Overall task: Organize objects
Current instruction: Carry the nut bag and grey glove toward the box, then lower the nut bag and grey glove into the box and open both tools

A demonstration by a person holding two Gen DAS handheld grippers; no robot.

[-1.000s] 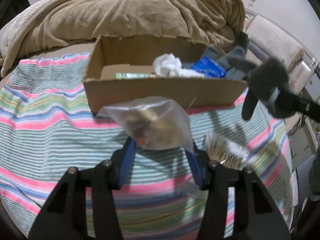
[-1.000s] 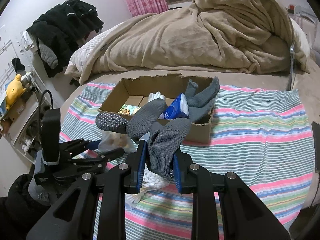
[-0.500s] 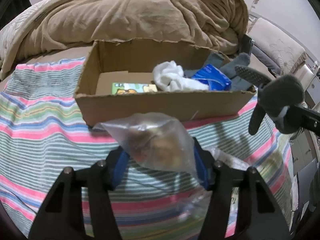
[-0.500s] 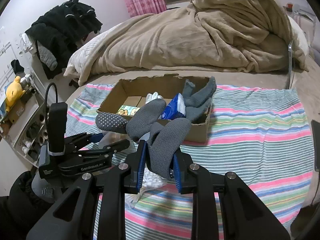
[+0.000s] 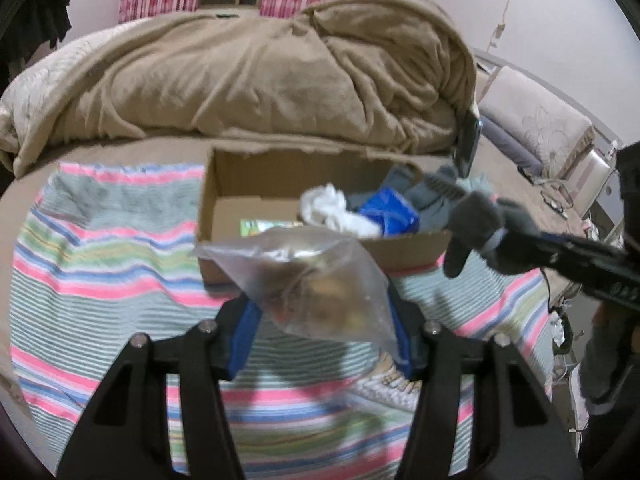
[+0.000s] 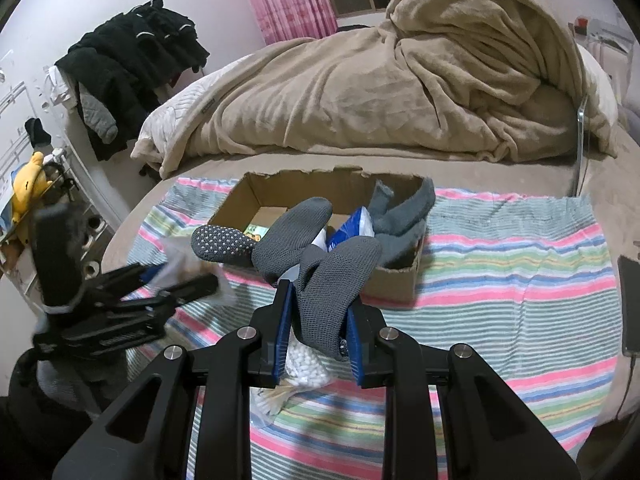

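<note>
A: Left gripper (image 5: 322, 332)?
B: Clamped on a clear plastic bag (image 5: 316, 280) with brownish contents, held up over the striped blanket (image 5: 100, 264), just in front of the cardboard box (image 5: 280, 184).
A: Right gripper (image 6: 318, 334)?
B: Pinched on grey grip socks (image 6: 320, 264), toes flopping toward the box.
A: In the box?
B: White cloth (image 5: 332, 212), blue packet (image 5: 390, 216), grey socks (image 6: 400, 212) draped over the right end, green packet (image 5: 264, 226) on the floor.
A: On the blanket?
B: Bag of cotton swabs (image 6: 298, 364) under the right gripper. Tan comforter (image 6: 380, 80) behind the box.
</note>
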